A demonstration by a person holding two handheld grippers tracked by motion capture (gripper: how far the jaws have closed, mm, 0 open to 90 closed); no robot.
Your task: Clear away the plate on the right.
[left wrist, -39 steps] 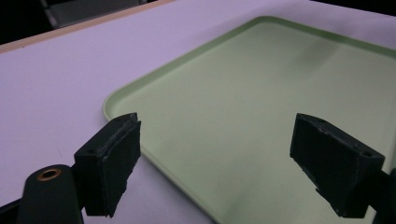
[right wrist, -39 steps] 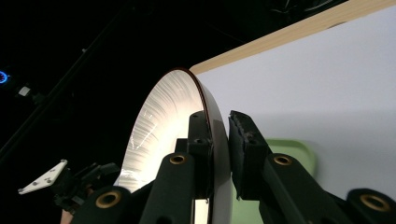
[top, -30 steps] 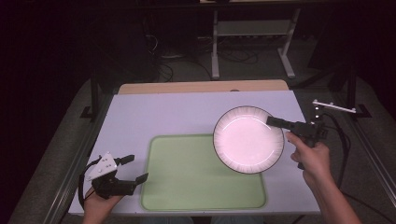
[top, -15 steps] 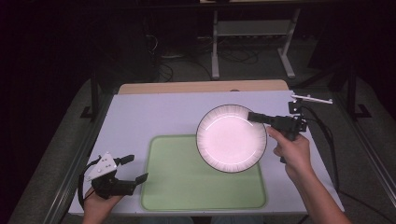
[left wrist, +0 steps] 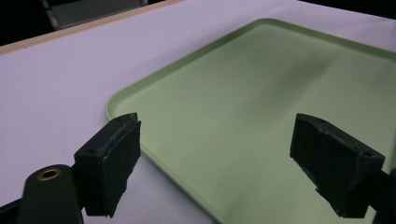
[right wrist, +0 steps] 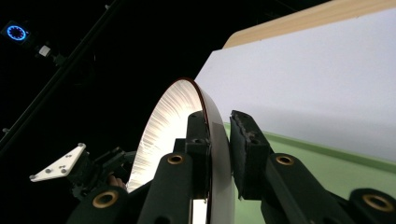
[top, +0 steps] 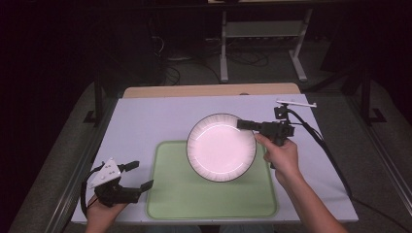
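Observation:
A white plate (top: 221, 147) with a dark rim hangs in the air over the far edge of the green tray (top: 209, 196). My right gripper (top: 243, 124) is shut on the plate's right rim. In the right gripper view the plate (right wrist: 170, 130) stands on edge with the rim clamped between the two black pads (right wrist: 247, 140). My left gripper (top: 138, 175) rests low at the table's front left, just left of the tray. Its jaws stand wide apart with nothing between them, and the left gripper view looks across the tray (left wrist: 261, 107) past the pads (left wrist: 112, 158).
The white tabletop (top: 150, 121) spreads around the tray, with a wooden strip (top: 209, 90) along its far edge. A cable (top: 325, 145) trails from the right gripper over the table's right side. Dark floor, cables and a metal stand lie beyond the table.
The right hand has carried the plate leftward from the table's right side toward the middle, over the tray's far edge. The left gripper has stayed where it was.

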